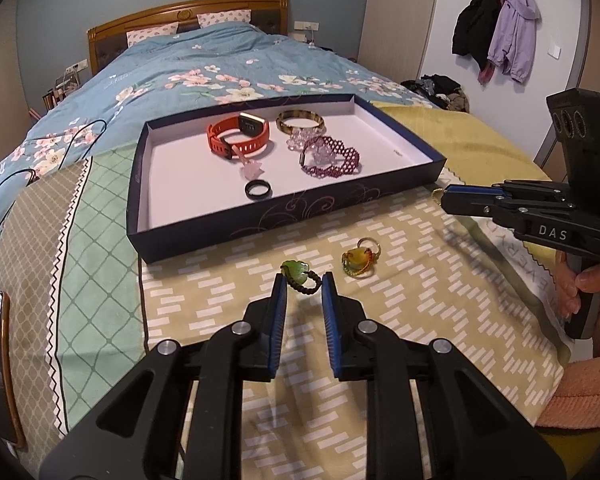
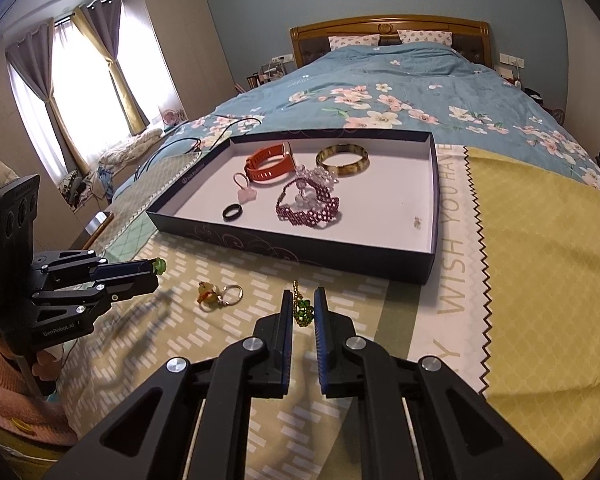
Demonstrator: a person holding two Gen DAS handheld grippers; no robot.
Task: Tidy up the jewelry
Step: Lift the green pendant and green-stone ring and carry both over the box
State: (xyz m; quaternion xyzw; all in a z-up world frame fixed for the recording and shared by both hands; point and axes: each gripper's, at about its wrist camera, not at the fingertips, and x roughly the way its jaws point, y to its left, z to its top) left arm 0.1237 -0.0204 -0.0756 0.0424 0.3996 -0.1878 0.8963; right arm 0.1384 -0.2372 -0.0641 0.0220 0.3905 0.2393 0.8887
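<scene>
A dark blue tray point(image 1: 204, 236) point(image 2: 300, 246) on the bed holds an orange watch point(image 1: 236, 136), an amber bangle point(image 1: 300, 121), a purple beaded bracelet point(image 1: 332, 157), a pink charm point(image 1: 252, 171) and a black ring point(image 1: 258, 190). On the patterned cloth, a green jade pendant on a dark cord point(image 1: 298, 273) lies between the tips of my open left gripper point(image 1: 303, 286). A yellow stone keyring point(image 1: 358, 262) point(image 2: 216, 293) lies to its right. My right gripper point(image 2: 303, 304) stands narrowly open around a green bead charm on a gold chain point(image 2: 303, 310).
A flowered blue quilt point(image 1: 204, 68) covers the bed behind the tray. A yellow cloth point(image 2: 540, 260) lies right of the tray. Black cables point(image 1: 28, 172) run along the left. Coats point(image 1: 496, 36) hang on the right wall.
</scene>
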